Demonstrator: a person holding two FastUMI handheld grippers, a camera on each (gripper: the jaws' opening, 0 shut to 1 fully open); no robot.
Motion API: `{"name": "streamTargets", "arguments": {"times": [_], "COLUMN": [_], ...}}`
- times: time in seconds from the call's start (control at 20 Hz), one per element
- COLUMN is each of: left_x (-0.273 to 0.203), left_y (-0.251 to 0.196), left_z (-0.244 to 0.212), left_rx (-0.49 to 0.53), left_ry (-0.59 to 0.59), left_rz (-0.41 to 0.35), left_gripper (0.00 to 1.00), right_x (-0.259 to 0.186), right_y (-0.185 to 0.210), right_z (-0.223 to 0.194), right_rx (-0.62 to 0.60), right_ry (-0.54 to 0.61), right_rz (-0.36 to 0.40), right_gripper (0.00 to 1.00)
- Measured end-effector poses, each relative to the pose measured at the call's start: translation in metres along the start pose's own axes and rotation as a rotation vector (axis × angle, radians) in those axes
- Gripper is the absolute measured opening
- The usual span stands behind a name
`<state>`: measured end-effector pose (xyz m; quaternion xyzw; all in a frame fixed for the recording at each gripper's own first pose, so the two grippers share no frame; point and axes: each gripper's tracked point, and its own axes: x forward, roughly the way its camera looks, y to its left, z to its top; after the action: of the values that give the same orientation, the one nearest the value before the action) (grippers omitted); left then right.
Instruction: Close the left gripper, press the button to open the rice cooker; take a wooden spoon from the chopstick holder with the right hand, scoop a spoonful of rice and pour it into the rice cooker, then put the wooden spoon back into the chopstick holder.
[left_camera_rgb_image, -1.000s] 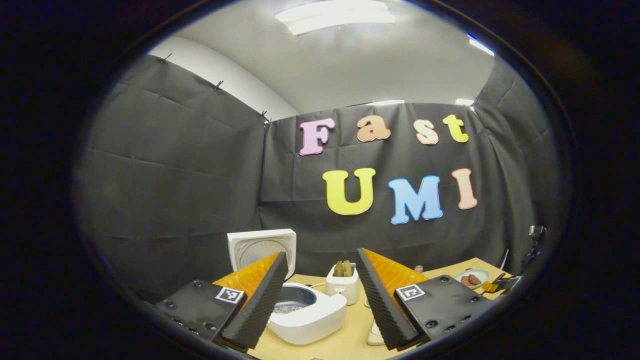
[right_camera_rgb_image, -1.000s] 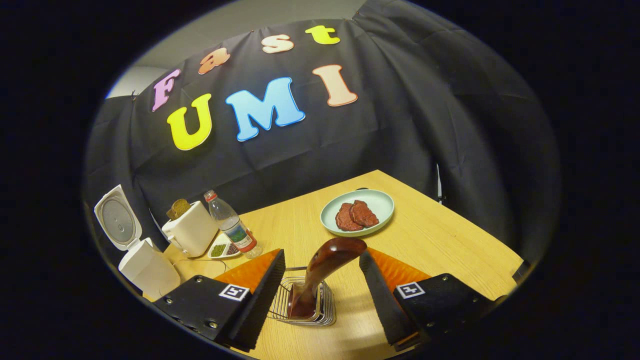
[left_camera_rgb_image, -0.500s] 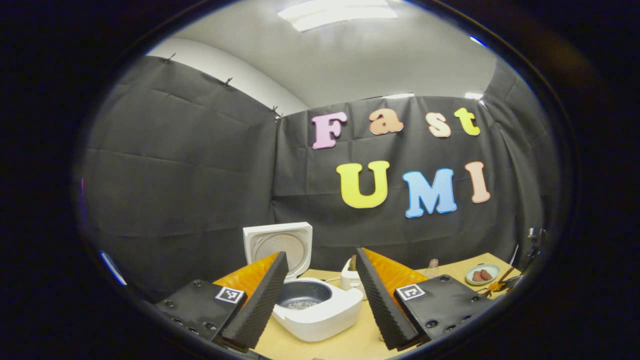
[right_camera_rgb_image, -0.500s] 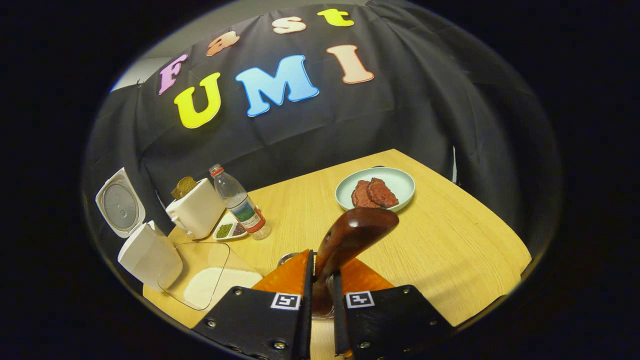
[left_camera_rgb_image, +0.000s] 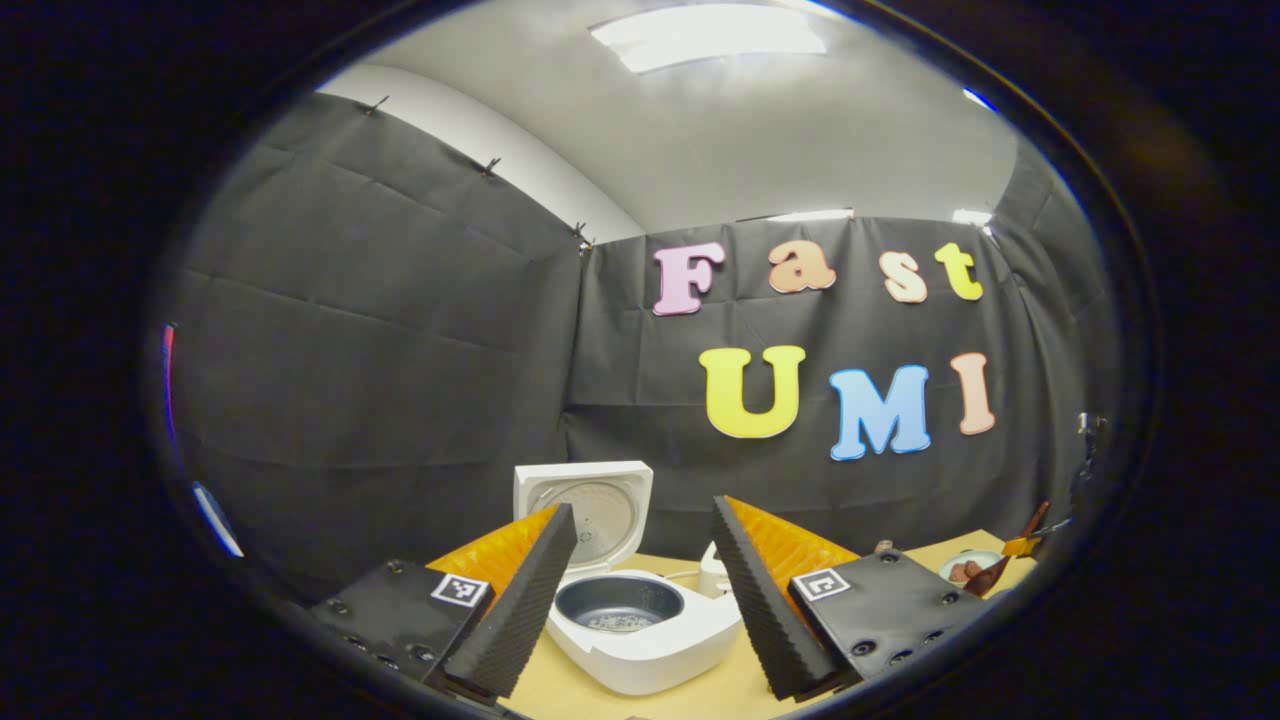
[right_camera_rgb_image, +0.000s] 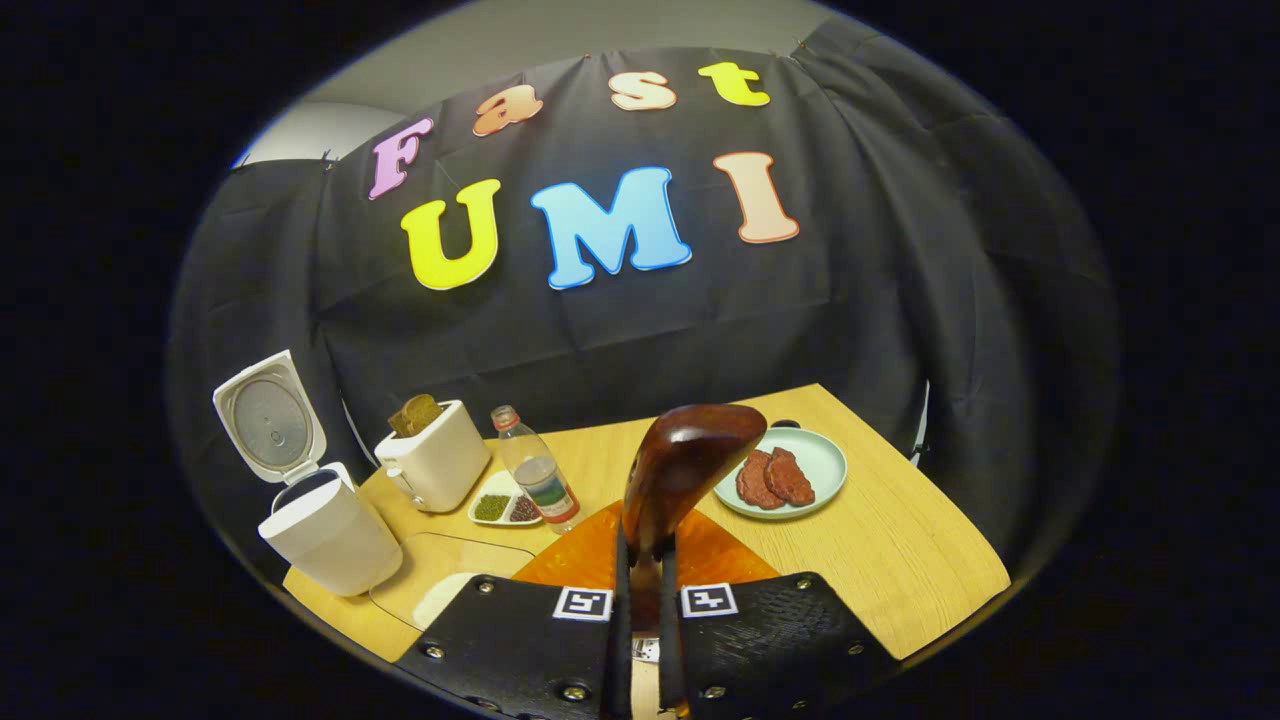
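The white rice cooker (left_camera_rgb_image: 650, 650) stands in front of my left gripper (left_camera_rgb_image: 642, 508) with its lid (left_camera_rgb_image: 585, 500) up and some rice in the dark inner pot (left_camera_rgb_image: 618, 605). That gripper is open and holds nothing. My right gripper (right_camera_rgb_image: 640, 545) is shut on the handle of the dark wooden spoon (right_camera_rgb_image: 690, 455), whose bowl sticks up and forward above the fingers. From this side the rice cooker (right_camera_rgb_image: 330, 545) sits at the table's left end, next to a clear container of rice (right_camera_rgb_image: 450, 585). My fingers hide most of the chopstick holder below them.
A white toaster (right_camera_rgb_image: 435, 465) with bread, a water bottle (right_camera_rgb_image: 540, 480) and a small dish of beans (right_camera_rgb_image: 503, 508) stand behind the rice container. A pale green plate (right_camera_rgb_image: 825, 455) with meat lies to the right on the wooden table (right_camera_rgb_image: 900, 560). Black cloth walls close in behind.
My right gripper went from open around the spoon to shut on its handle, then rose with it away from the wire holder. The left gripper stayed open and drifted slightly.
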<state>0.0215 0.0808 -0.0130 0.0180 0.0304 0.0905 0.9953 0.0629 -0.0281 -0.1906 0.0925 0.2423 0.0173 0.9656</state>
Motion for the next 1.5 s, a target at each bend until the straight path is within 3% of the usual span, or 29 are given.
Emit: {"name": "streamTargets", "arguments": {"times": [0.25, 0.65, 0.8, 1.0, 1.5], "left_x": [0.002, -0.002, 0.000, 0.007, 0.010], "left_y": [0.021, 0.084, 0.108, 0.129, 0.157], "left_z": [-0.010, -0.028, -0.041, -0.054, -0.063], "left_rx": [0.003, 0.001, 0.000, -0.010, 0.021], "left_ry": [0.015, 0.038, 0.066, 0.093, 0.117], "left_rz": [0.002, 0.048, 0.069, 0.077, 0.099], "left_gripper": [0.94, 0.95, 0.95, 0.95, 0.95], "right_x": [-0.009, -0.006, 0.003, 0.026, 0.077], "right_y": [0.056, 0.164, 0.192, 0.206, 0.187], "right_z": [0.028, 0.023, 0.015, -0.017, -0.124], "right_rx": [-0.006, -0.054, -0.087, -0.122, -0.267], "right_ry": [-0.061, -0.082, -0.088, -0.047, 0.131], "right_rz": [0.074, 0.222, 0.245, 0.228, 0.109], "right_gripper": [0.11, 0.11, 0.11, 0.11, 0.11]}}
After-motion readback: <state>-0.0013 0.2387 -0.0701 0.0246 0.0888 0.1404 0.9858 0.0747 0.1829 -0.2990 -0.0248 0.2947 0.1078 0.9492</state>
